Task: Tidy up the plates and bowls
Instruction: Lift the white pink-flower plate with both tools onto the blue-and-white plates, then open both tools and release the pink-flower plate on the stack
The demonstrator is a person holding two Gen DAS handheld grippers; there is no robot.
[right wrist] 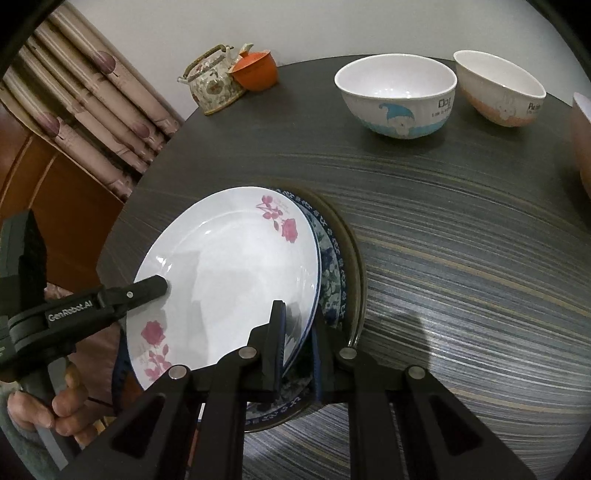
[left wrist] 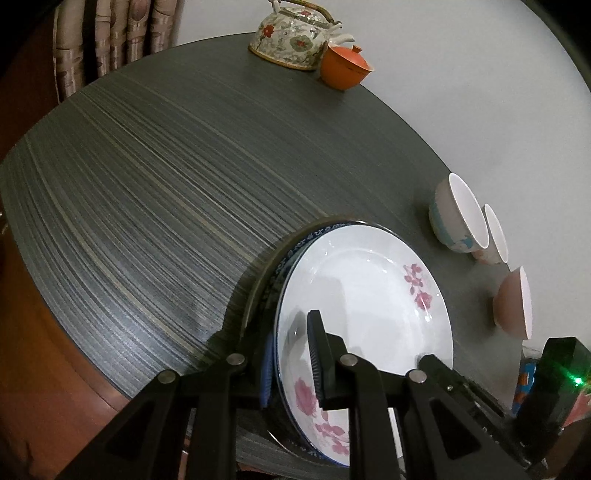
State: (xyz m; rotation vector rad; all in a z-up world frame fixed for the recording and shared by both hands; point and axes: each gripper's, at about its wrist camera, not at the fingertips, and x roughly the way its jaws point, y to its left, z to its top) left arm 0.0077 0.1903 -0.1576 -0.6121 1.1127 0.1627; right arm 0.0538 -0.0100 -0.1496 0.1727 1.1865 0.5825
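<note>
A white plate with pink roses (left wrist: 369, 306) (right wrist: 229, 280) lies on top of a blue-patterned plate (right wrist: 330, 273) and a dark plate (right wrist: 354, 258) on the round table. My left gripper (left wrist: 291, 362) is shut on the near rim of the rose plate; it also shows in the right wrist view (right wrist: 147, 291). My right gripper (right wrist: 297, 354) is shut on the opposite rim of the rose plate. Three bowls stand beyond: a white one with blue print (right wrist: 397, 98) (left wrist: 456, 218), a white one with a peach band (right wrist: 498, 88) (left wrist: 493, 236), and a brown one (left wrist: 513, 302) (right wrist: 581, 136).
A floral teapot (left wrist: 295, 35) (right wrist: 212, 79) and an orange lidded cup (left wrist: 343, 66) (right wrist: 258, 70) stand at the far edge of the dark striped table (left wrist: 147, 184). Curtains (right wrist: 92, 99) and a wooden panel are off to the left.
</note>
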